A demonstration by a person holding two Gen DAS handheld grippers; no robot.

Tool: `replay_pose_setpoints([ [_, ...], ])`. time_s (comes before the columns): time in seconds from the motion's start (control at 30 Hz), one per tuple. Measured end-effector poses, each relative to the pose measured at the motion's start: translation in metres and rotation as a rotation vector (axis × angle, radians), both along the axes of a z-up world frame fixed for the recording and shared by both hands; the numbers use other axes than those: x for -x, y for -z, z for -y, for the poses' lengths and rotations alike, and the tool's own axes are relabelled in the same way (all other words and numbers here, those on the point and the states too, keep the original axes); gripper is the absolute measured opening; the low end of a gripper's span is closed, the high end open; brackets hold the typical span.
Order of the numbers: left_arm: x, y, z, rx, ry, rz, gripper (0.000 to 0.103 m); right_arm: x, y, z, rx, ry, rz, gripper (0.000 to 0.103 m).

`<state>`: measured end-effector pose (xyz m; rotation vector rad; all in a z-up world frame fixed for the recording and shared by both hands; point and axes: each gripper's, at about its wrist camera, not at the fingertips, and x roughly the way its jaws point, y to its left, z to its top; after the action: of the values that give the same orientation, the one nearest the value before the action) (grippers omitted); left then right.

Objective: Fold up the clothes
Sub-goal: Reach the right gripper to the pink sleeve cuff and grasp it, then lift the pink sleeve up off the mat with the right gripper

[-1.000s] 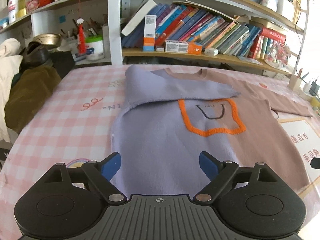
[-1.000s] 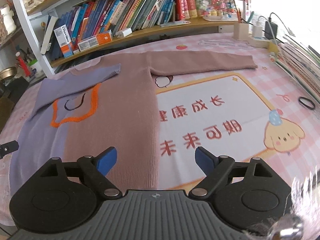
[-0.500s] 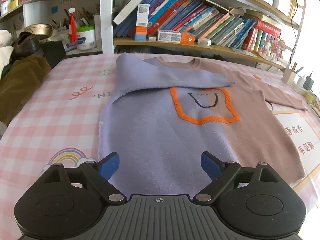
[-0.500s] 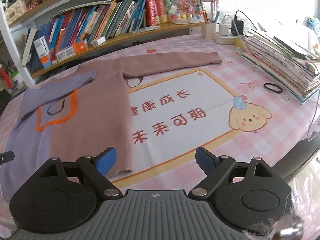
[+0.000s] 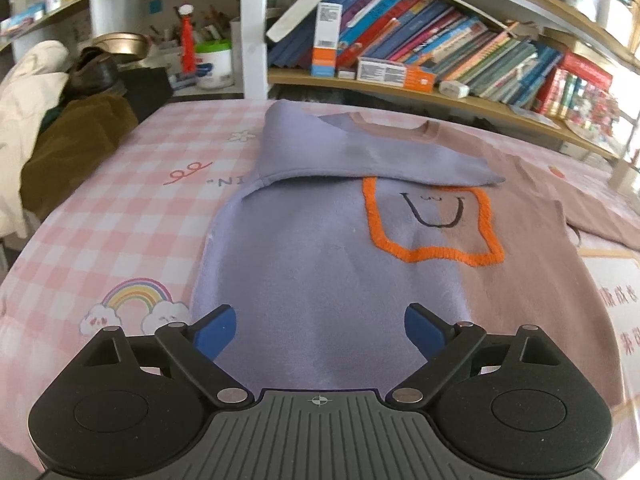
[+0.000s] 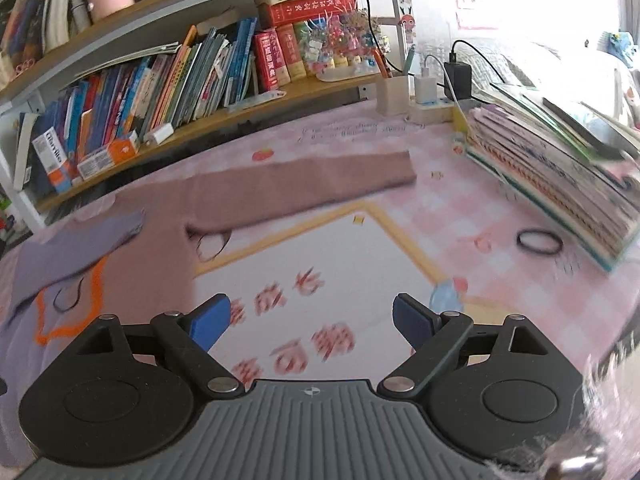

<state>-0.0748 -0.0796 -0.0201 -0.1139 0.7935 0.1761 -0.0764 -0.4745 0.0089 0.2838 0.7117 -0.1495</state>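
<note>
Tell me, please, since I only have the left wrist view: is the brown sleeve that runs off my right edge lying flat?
Observer: Yes. In the right wrist view the brown sleeve lies stretched out straight and unfolded, with its cuff pointing toward a stack of books.
Operator: Thank you. Is anything lying near that cuff?
Observer: A black hair tie lies beside the stack, clearly apart from the sleeve.
Operator: And is the right gripper holding anything?
Observer: No. The right gripper is open with nothing between its fingers. It is above the printed panel, not above the sleeve.
</note>
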Motion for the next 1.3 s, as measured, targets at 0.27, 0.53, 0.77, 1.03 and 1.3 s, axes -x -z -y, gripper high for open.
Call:
replay_pose_setpoints([
  [0.27, -0.005, 0.009, 0.061, -0.056, -0.078, -0.068, 0.096, -0.064, 0.009, 0.073, -0.054, -0.055, -0.001, 0.088],
  [0.53, -0.001, 0.012, 0.104, -0.089, -0.147, -0.113, 0.096, -0.118, 0.026, 0.128, -0.120, -0.100, -0.043, 0.087],
  [0.77, 0.008, 0.013, 0.118, -0.111, -0.210, -0.161, 0.096, -0.150, 0.043, 0.147, -0.219, -0.149, -0.101, 0.082],
  [1.03, 0.021, 0.005, 0.124, -0.148, -0.263, -0.176, 0.096, -0.178, 0.055, 0.159, -0.327, -0.121, -0.097, 0.052],
  [1.3, 0.039, -0.001, 0.117, -0.162, -0.339, -0.185, 0.096, -0.196, 0.062, 0.182, -0.464, 0.035, -0.065, 0.040],
])
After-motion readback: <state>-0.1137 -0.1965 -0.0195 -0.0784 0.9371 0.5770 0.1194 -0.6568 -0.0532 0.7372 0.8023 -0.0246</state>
